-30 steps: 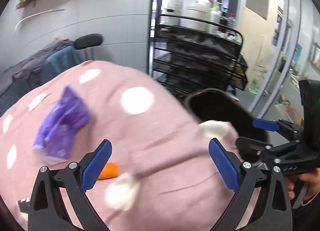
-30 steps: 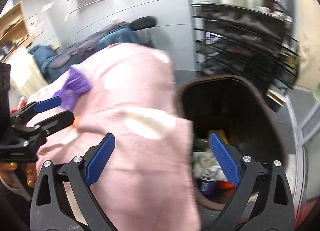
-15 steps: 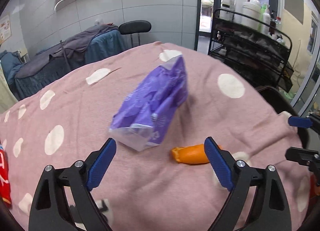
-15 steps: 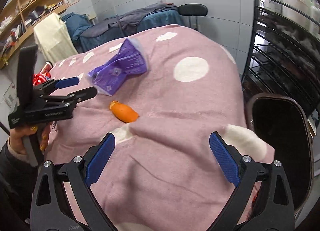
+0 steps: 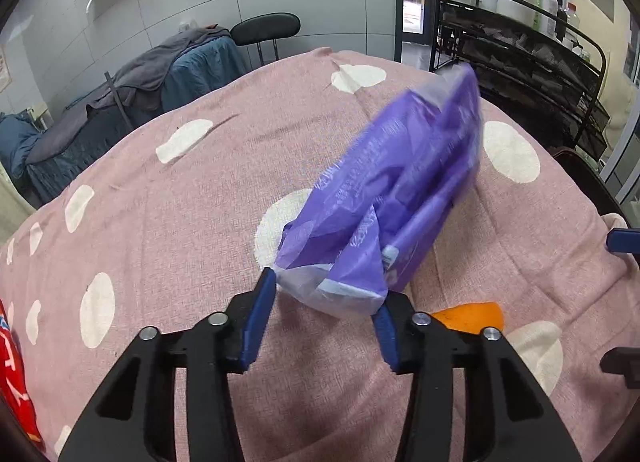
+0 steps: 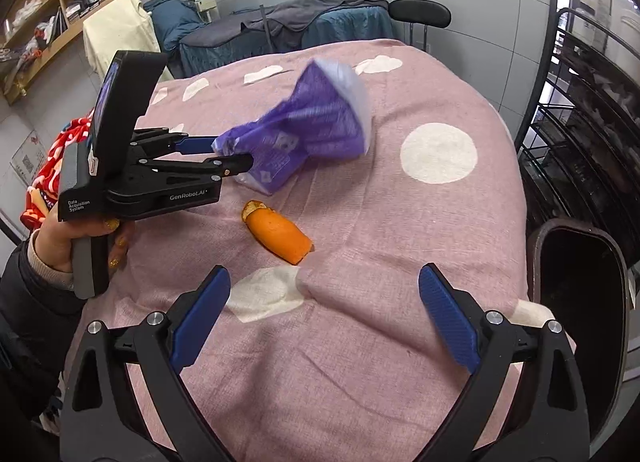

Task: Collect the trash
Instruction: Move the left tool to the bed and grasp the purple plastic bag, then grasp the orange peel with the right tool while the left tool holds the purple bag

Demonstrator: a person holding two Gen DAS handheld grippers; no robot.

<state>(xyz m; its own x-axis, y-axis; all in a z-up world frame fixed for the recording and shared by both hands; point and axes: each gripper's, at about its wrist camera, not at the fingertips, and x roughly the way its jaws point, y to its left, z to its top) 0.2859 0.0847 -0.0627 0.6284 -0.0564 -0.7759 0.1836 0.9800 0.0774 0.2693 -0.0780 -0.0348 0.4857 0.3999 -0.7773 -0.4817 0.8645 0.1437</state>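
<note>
A purple plastic bag (image 5: 400,189) lies tilted on the pink dotted blanket (image 5: 180,221), blurred with motion. Its near end sits between the blue pads of my left gripper (image 5: 326,294), whose jaws are closing and squeezing it. In the right wrist view the left gripper (image 6: 230,151) pinches the purple bag (image 6: 316,121) from the left, with the far end raised. An orange peel (image 6: 280,236) rests on the blanket just ahead of my right gripper (image 6: 324,276), which stands open and empty. The orange peel (image 5: 470,316) also shows beside the left gripper's right finger.
A dark bin (image 6: 576,282) stands off the blanket's right edge. Behind it is a black wire rack (image 6: 580,121) with bottles on top. A red patterned cloth (image 6: 44,173) lies at the left. A person's hand (image 6: 56,246) grips the left handle.
The left gripper moved up to the purple bag and closed on its near end; the bag's far end lifted. The right gripper swung away from the bin toward the orange peel.
</note>
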